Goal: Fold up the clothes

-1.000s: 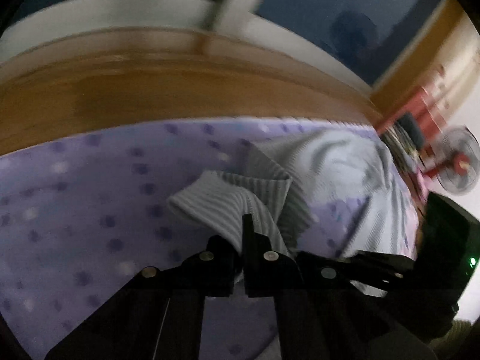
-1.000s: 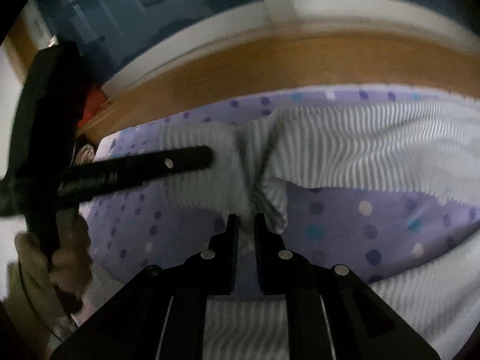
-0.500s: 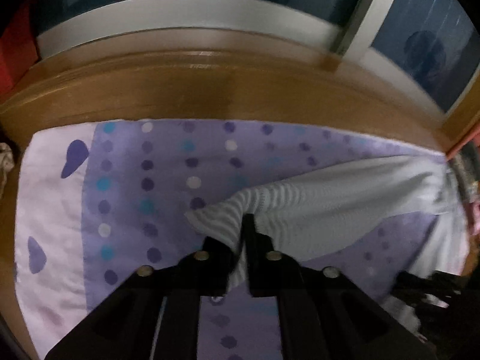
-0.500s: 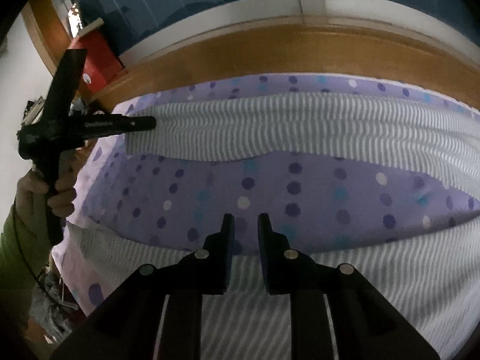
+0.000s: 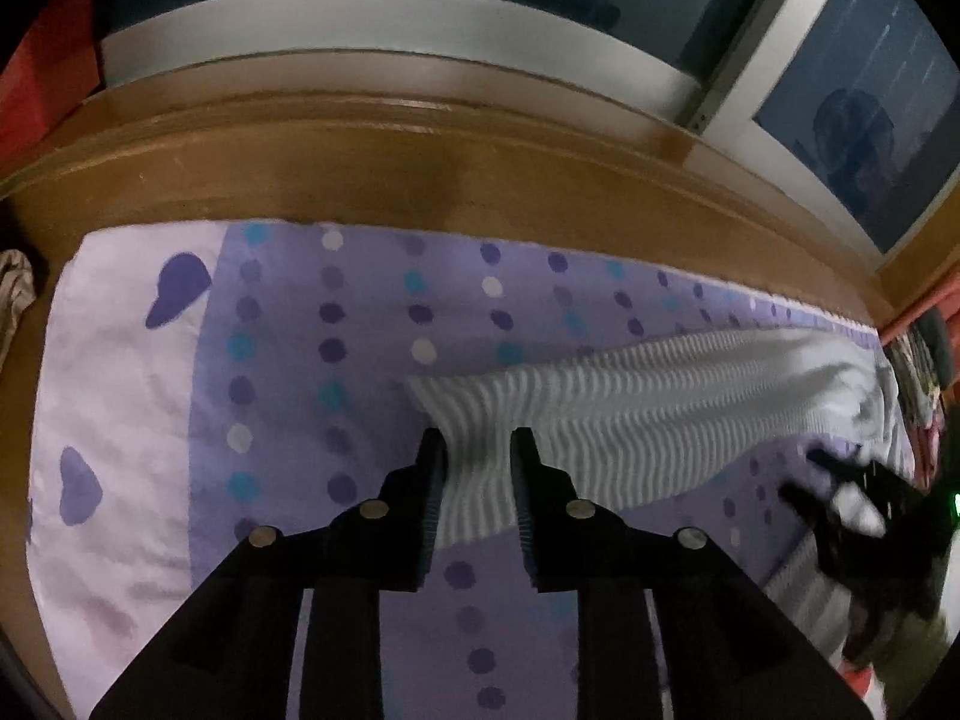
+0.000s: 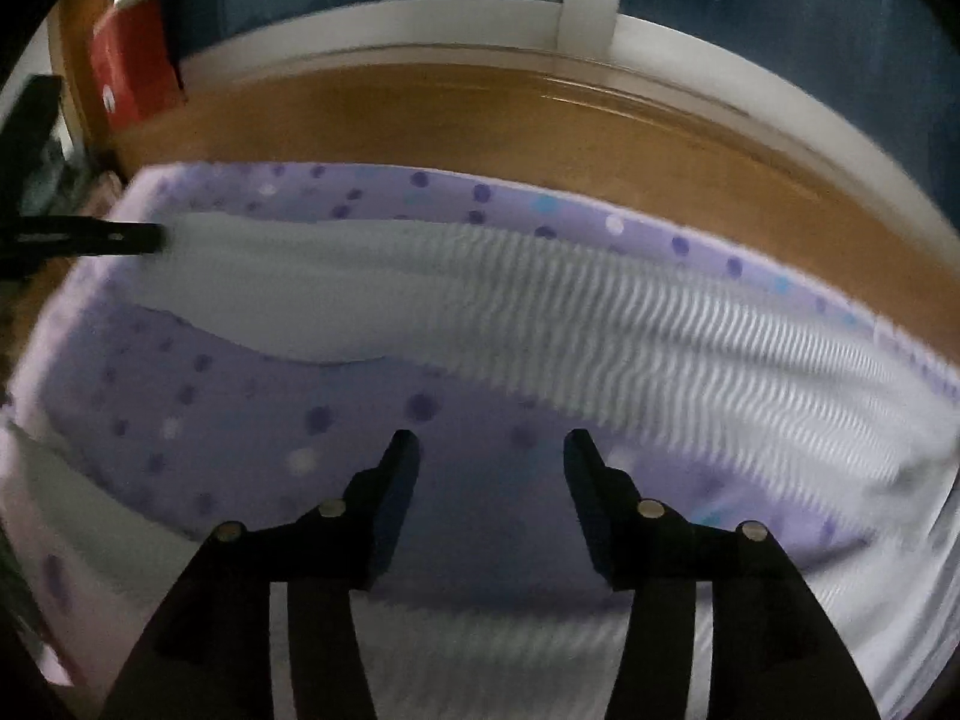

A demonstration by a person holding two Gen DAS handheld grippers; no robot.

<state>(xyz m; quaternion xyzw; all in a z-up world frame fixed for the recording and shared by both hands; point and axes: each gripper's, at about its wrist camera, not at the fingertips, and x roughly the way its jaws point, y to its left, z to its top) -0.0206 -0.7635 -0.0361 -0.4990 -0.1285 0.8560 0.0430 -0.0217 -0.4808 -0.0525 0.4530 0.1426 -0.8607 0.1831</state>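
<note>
Left gripper (image 5: 475, 450) opening, striped garment (image 5: 630, 414) between its fingers; only the right view shows right gripper (image 6: 489, 450) spread, empty.

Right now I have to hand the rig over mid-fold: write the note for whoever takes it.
Left claw: jaws opening, the end of the striped garment lies between them, pads no longer pressing it.
Right claw: jaws opening, nothing between them, only the dotted purple sheet below.
Garment: one striped band is stretched across the sheet toward the wooden board; more striped cloth lies along the near edge.
Done: the band is laid out flat.
Left: no finished fold shows yet; regrip and fold it over, probably starting from the near edge.
</note>
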